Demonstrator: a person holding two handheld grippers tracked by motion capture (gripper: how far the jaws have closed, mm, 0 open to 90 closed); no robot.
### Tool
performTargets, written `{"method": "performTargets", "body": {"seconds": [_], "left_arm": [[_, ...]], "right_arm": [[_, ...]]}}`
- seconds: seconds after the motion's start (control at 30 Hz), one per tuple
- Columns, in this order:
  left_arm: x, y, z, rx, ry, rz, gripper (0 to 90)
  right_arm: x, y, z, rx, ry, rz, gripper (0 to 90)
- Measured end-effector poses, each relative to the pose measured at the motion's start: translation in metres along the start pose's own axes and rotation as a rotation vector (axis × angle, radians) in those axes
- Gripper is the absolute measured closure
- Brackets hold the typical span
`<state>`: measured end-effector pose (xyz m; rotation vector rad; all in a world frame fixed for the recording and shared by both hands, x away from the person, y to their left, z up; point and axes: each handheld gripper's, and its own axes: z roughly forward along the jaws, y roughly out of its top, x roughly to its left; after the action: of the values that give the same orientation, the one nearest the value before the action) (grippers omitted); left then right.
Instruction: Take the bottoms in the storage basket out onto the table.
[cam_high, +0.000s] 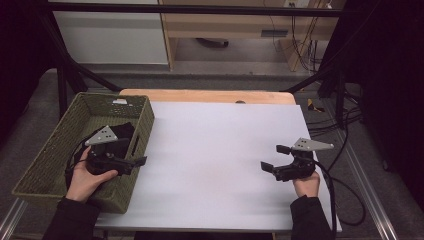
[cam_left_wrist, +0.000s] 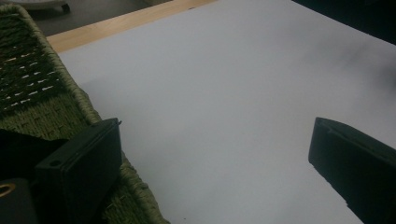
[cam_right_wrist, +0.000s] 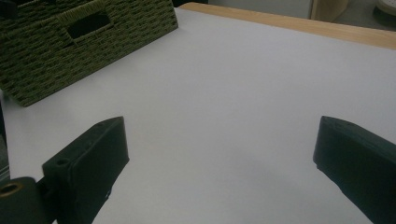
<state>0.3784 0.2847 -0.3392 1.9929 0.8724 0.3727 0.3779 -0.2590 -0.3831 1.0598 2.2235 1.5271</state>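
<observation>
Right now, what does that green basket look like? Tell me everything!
The basket is woven from olive-green fibre, like wicker, in a rectangular shape with sloping walls and a thick braided rim. One side wall has a cut-out handle slot. It sits upright at the left edge of the table, partly on the white sheet. Something black lies inside it. The left tool hangs over its right rim, jaws open; whether it touches the rim is unclear.

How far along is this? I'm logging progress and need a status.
Done: nothing lies on the white table sheet. In hand: nothing; the left tool hangs open over the green woven basket, which holds something dark; the right tool is open above the sheet. What remains is unclear.
</observation>
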Motion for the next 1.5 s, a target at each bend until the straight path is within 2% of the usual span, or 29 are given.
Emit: {"method": "performTargets", "body": {"seconds": [0.3, 0.63, 0.9, 1.03, 1.07, 1.17, 1.2, 1.5], "left_arm": [[0.005, 0.001, -0.006, 0.005, 0.022, -0.004, 2.8], [0.016, -0.002, -0.014, 0.002, 0.052, -0.026, 2.8], [0.026, -0.005, -0.017, 0.019, 0.084, -0.036, 2.8], [0.032, -0.007, -0.021, 0.019, 0.106, -0.053, 2.8], [0.035, -0.008, -0.024, 0.018, 0.129, -0.056, 2.9], [0.039, -0.009, -0.026, 0.018, 0.132, -0.071, 2.9], [0.042, -0.01, -0.028, 0.024, 0.15, -0.077, 2.9], [0.054, -0.017, -0.03, 0.053, 0.198, -0.099, 2.9]], "right_arm": [[0.0, 0.0, 0.001, 0.006, -0.003, 0.002, 3.7], [0.0, -0.001, 0.001, 0.008, -0.004, 0.001, 3.7], [-0.001, -0.001, 0.001, 0.01, -0.005, 0.0, 3.7], [0.0, 0.0, 0.002, 0.01, -0.004, 0.0, 3.7], [0.0, 0.0, 0.001, 0.009, -0.004, 0.001, 3.7], [0.0, 0.0, 0.001, 0.011, -0.005, -0.001, 3.7], [0.0, 0.0, 0.001, 0.01, -0.005, 0.0, 3.8], [0.0, -0.001, 0.002, 0.013, -0.007, -0.002, 3.7]]}}
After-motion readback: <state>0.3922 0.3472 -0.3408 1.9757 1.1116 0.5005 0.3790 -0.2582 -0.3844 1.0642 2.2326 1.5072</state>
